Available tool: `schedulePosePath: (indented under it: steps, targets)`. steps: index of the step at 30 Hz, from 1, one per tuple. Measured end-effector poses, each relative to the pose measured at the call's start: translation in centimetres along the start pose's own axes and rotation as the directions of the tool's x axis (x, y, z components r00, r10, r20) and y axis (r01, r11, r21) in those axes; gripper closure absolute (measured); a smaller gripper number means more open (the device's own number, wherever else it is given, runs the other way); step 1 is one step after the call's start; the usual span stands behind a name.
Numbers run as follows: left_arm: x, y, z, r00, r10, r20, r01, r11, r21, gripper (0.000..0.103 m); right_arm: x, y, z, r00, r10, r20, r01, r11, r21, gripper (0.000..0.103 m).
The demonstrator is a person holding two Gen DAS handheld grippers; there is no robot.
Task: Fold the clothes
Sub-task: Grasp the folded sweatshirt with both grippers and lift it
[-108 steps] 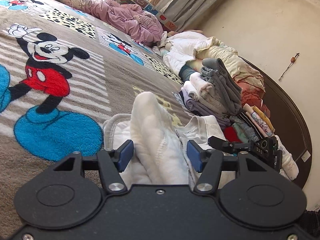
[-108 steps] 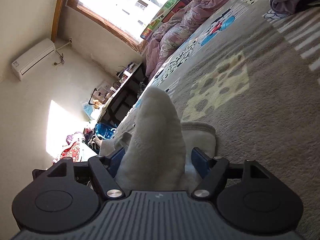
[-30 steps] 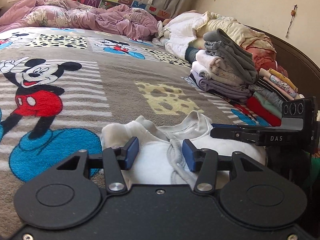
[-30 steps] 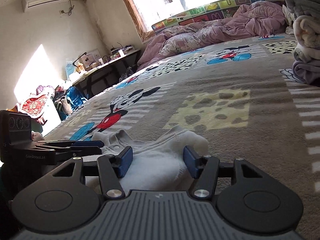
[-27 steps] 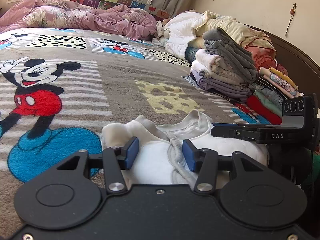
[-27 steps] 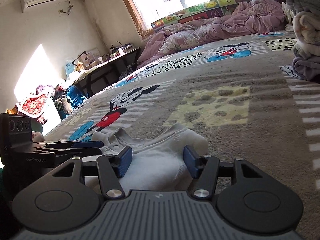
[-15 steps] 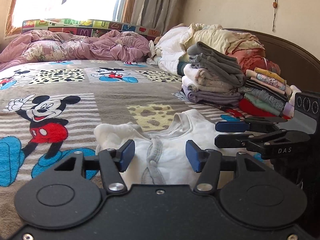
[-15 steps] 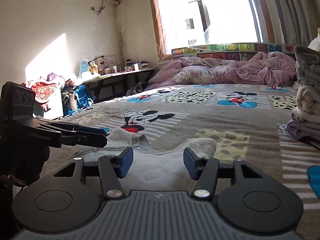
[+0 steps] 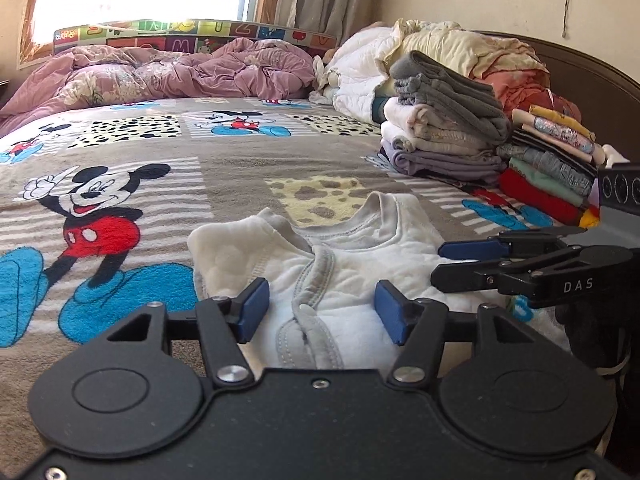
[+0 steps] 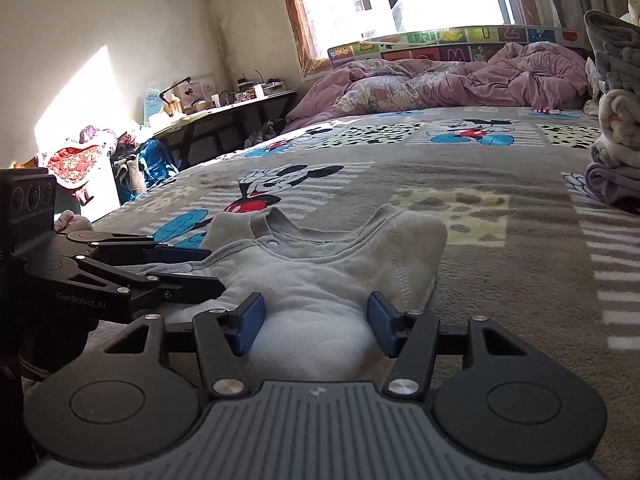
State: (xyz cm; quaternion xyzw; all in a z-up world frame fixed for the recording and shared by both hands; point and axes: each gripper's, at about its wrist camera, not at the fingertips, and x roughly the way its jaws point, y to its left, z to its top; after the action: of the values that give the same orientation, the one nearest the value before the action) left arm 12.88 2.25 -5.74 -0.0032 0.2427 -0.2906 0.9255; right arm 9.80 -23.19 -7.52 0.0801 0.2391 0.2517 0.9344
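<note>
Since the earlier frames both tongs have let go of the white baby garment [image 9: 348, 264] and drawn back. It lies flat on the bed blanket [image 9: 224, 172]. Left tongs [image 9: 322, 312] stand wide, holding nothing. Right tongs [image 10: 316, 324] likewise stand wide. Folded clothes stack [image 9: 444, 140] sits well apart.

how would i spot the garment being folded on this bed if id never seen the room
Look at the Mickey Mouse blanket covering the bed. At its near edge lies a white baby vest, spread flat with grey trim, unlike the folded clothes stack by the headboard.
</note>
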Motion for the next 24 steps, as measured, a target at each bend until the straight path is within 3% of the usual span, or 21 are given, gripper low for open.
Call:
schedulePosePath:
  steps: [2, 4, 7, 11, 16, 18, 20, 23, 24]
  targets:
    - [-2.0, 0.1, 0.4, 0.998, 0.031, 0.049, -0.028, 0.997, -0.066, 0.036, -1.5, 0.2, 0.1, 0.998, -0.013, 0.057, 0.009, 0.998, 0.069, 0.043]
    - [-3.6, 0.9, 0.4, 0.996, 0.046, 0.075, -0.033, 0.985, -0.167, 0.033, -3.1, 0.3, 0.1, 0.993, -0.03, 0.112, 0.013, 0.989, 0.149, 0.026]
    - [-5.1, 2.3, 0.2, 0.994, 0.056, 0.097, -0.022, 0.946, -0.325, 0.03, -4.0, -0.8, -0.3, 0.988, -0.079, 0.132, 0.035, 0.952, 0.305, 0.023]
    - [-4.8, 4.3, -0.3, 0.995, 0.011, 0.102, 0.043, 0.857, -0.514, 0.027, -3.5, -3.5, -1.8, 0.99, -0.101, 0.102, 0.027, 0.828, 0.559, 0.02]
    - [-2.8, 6.4, -1.5, 0.995, -0.068, 0.076, 0.101, 0.732, -0.674, 0.026, -1.3, -5.4, -3.4, 0.996, -0.072, 0.05, 0.016, 0.706, 0.708, 0.014]
    - [-1.6, 7.1, -2.1, 0.993, -0.101, 0.066, 0.117, 0.68, -0.724, 0.026, -0.6, -5.5, -3.5, 0.996, -0.074, 0.046, 0.019, 0.697, 0.716, 0.014]
    - [-0.4, 7.4, -2.6, 0.992, -0.124, 0.032, 0.105, 0.647, -0.755, 0.028, 0.0, -5.4, -3.4, 0.997, -0.073, 0.04, 0.023, 0.701, 0.712, 0.013]
    - [0.5, 7.4, -2.8, 0.992, -0.121, 0.034, 0.104, 0.631, -0.769, 0.032, 1.3, -5.3, -2.9, 0.998, -0.062, 0.03, 0.024, 0.715, 0.699, 0.015]
    - [0.6, 7.4, -2.8, 0.992, -0.122, 0.034, 0.104, 0.626, -0.773, 0.035, 1.8, -5.3, -2.8, 0.998, -0.058, 0.026, 0.024, 0.718, 0.696, 0.02]
